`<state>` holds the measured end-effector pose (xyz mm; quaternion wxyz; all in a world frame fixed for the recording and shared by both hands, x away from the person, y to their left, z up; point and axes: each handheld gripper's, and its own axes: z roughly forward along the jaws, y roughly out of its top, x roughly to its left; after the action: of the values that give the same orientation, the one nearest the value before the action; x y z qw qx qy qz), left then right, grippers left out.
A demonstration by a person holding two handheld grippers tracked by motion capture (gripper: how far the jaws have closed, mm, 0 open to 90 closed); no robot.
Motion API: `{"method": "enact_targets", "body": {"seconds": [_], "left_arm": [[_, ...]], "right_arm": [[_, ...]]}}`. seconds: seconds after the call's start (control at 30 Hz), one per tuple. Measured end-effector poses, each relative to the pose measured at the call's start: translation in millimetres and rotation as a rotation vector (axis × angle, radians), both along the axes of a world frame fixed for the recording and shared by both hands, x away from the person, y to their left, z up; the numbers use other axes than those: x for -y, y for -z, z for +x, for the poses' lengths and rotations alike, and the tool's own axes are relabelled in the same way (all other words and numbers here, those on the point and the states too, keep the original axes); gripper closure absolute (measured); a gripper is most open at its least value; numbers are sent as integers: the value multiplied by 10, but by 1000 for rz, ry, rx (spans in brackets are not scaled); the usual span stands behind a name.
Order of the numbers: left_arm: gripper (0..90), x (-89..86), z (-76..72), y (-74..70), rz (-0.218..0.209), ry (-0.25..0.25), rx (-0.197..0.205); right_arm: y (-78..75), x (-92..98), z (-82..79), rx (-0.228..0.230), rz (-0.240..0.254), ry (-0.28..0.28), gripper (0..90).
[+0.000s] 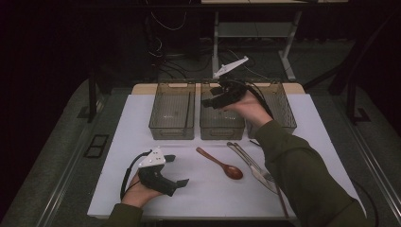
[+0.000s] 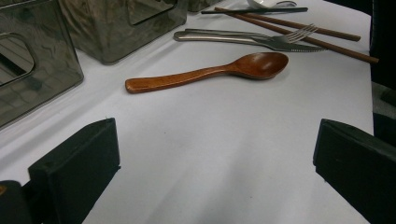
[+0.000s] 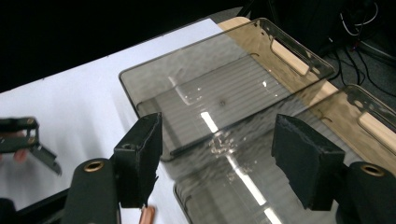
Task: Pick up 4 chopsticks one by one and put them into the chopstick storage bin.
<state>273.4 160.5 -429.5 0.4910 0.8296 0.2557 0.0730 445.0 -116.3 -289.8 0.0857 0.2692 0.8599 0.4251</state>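
A lab or test room: a dim space with grey carpet (image 1: pixel 56 156), tangled cables (image 1: pixel 165 52) on the floor at upper centre, and a white-covered counter (image 1: pixel 213 189) staged for recording.

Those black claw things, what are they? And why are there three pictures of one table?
They are grippers: hand-held tools with two black jaws, which a person squeezes to pick things up. One picture comes from a camera high above the table. The other two come from small cameras riding on each gripper, looking out between its jaws.

From above, the left gripper rests low at the table's near edge with its jaws open and nothing in them. The right gripper is held up over the middle bin, one of three see-through bins in a row. Its jaws are open too, with nothing between them.

On the white table lie a wooden spoon, a metal fork beside a knife, and brown chopsticks. The left gripper's camera looks straight at that spoon.
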Motion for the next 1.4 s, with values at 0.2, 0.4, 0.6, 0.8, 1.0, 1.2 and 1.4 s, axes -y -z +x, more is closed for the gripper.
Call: {"method": "enact_targets", "body": {"seconds": [0.2, 0.4, 0.6, 0.8, 1.0, 1.2, 1.4], "left_arm": [[0, 4, -1, 3, 1, -3, -2], [0, 5, -4, 4, -1, -7, -8], [0, 5, -5, 4, -2, -7, -7], [0, 7, -2, 4, -1, -7, -7], [0, 6, 0, 6, 1, -9, -8], [0, 2, 1, 9, 1, -10, -8], [0, 1, 1, 11, 0, -13, -10]], "right_arm": [[72, 261, -68, -3, 10, 13, 333], [134, 465, -140, -7, 20, 30, 331], [179, 645, -237, -3, 23, 40, 331], [267, 827, -323, -6, 34, 54, 332], [387, 981, -384, -19, 41, 67, 331], [515, 1136, -473, -25, 42, 71, 330], [623, 1315, -625, -15, 22, 69, 346]]}}
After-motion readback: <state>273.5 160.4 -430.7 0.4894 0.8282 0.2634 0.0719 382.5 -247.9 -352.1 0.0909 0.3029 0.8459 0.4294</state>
